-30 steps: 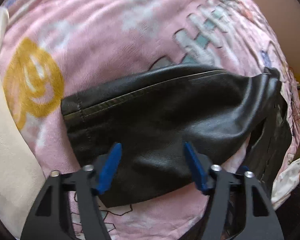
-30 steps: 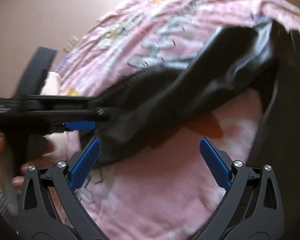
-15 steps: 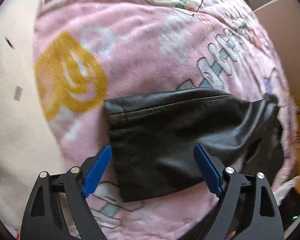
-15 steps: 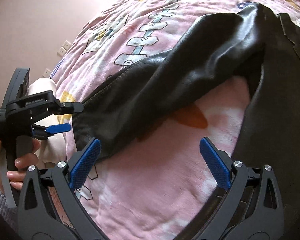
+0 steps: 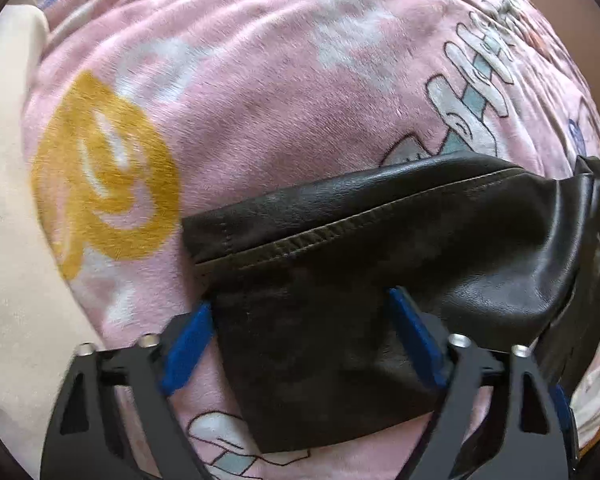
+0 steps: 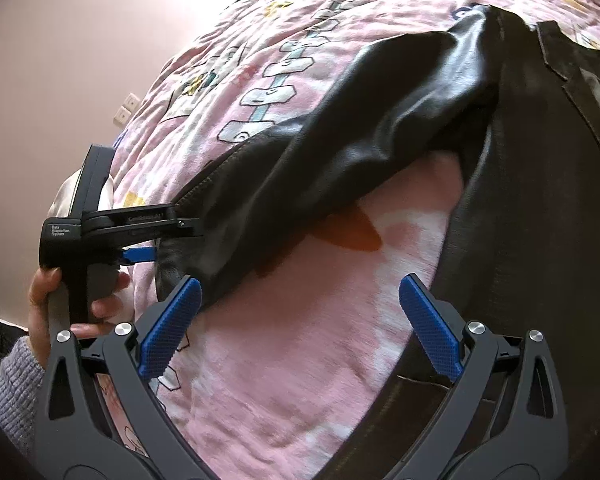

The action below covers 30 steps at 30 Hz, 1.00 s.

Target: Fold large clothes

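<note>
A black leather jacket lies on a pink patterned blanket point(image 5: 284, 92). Its sleeve point(image 5: 380, 248) stretches out to the left, with the cuff end between the fingers of my left gripper point(image 5: 300, 312). That gripper is open, one blue pad on each side of the cuff. In the right wrist view the sleeve point(image 6: 340, 148) runs from the jacket body point(image 6: 540, 208) down to the left gripper point(image 6: 140, 236), which a hand holds. My right gripper point(image 6: 300, 304) is open and empty, over bare blanket point(image 6: 300, 340) between sleeve and body.
A cream pillow or sheet point(image 5: 8, 208) lies along the left edge of the blanket. A pink wall with sockets point(image 6: 126, 106) stands behind the bed. Dark clothing sits at the lower left edge of the right wrist view.
My left gripper has moved forward and in, so its open fingers now straddle the sleeve cuff. My right gripper has shifted only slightly and stays open.
</note>
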Tool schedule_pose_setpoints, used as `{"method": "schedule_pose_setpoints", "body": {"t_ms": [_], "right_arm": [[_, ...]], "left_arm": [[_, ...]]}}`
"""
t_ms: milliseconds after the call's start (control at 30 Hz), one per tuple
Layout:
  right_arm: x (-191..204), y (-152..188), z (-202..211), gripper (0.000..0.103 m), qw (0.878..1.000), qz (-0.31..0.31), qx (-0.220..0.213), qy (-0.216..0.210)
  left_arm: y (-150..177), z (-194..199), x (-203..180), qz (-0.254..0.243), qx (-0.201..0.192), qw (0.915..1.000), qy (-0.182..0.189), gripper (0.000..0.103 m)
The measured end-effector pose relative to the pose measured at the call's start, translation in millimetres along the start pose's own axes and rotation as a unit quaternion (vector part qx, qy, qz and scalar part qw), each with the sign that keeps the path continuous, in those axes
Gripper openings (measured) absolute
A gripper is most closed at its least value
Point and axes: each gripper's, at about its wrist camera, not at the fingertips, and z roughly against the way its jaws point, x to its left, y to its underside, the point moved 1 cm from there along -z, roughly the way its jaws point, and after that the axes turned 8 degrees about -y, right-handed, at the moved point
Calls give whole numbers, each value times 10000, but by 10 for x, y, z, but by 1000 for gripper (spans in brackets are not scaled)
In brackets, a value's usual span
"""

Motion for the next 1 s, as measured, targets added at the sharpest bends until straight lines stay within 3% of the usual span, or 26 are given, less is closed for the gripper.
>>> {"method": "schedule_pose_setpoints", "body": {"t_ms": [67,100,267,400,567,700,833,1000], "right_arm": [[-54,28,60,97,9999,-90,-53,18],[-90,47,104,97,9998,-157,-79,13],[-216,155,409,97,9993,-292,-229,12],[-330,259,731,97,9986,-331,-404,52],[-565,384,1140,97,9962,-543,-662,142],[-961,497,1493,97,9923,-734,-906,420],[-1476,622,1840,97,9862,-1041,-1088,688],[-2163,847,2392,97,9763,-1413,-1286,1013]], "left_arm": [[5,11,16,-18,-5,10000,-40,60],[-9,10,37,15,-52,10000,-21,59],[57,181,62,88,-362,9993,0,14],[138,500,-219,-340,-807,9940,-649,8],[330,1071,-698,-824,-1405,9826,-886,7],[467,1561,-1374,-1172,-1890,9715,-815,7],[804,2090,-2041,-1533,-2390,9565,-673,7],[1227,2585,-3210,-1972,-2741,9412,-136,7]]}}
